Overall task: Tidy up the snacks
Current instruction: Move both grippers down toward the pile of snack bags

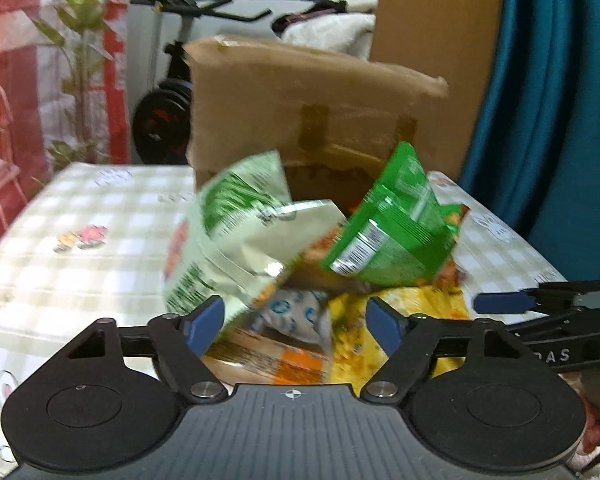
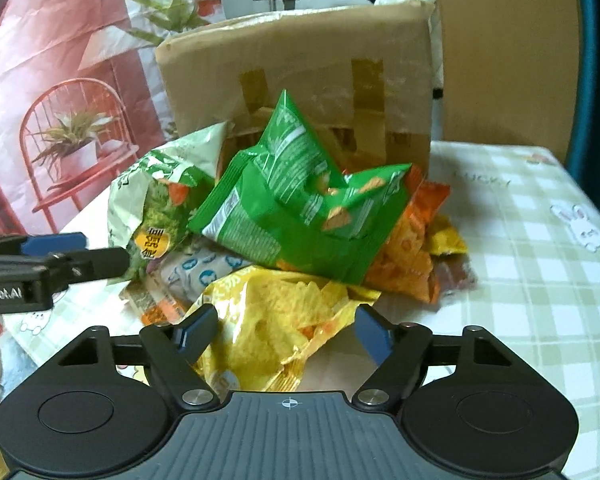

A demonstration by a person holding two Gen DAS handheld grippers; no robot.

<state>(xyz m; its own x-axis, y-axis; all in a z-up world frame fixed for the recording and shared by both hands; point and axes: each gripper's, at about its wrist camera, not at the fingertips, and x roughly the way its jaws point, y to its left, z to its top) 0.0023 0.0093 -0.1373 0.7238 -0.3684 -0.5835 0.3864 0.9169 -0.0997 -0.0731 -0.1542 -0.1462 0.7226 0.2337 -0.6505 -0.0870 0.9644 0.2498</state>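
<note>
A heap of snack bags lies on the checked tablecloth (image 1: pixel 80 240) in front of a cardboard box (image 1: pixel 300 112) (image 2: pixel 300 60). On top are a pale green bag (image 1: pixel 228 232) (image 2: pixel 160 192) and a bright green bag (image 1: pixel 392 232) (image 2: pixel 292 200). My left gripper (image 1: pixel 294 322) is low at the heap's near side, jaws apart, with a white-and-blue packet (image 1: pixel 292 312) between them. My right gripper (image 2: pixel 286 330) straddles a yellow chip bag (image 2: pixel 268 320), jaws apart, and I see no squeeze on it. An orange bag (image 2: pixel 408 256) lies at the right.
The box stands close behind the heap with its taped flaps facing me. A teal curtain (image 1: pixel 560 120) hangs on the right and a wooden panel (image 1: pixel 432 12) stands behind. An exercise bike (image 1: pixel 172 80) and a red printed backdrop (image 2: pixel 60 80) stand beyond the table's left edge.
</note>
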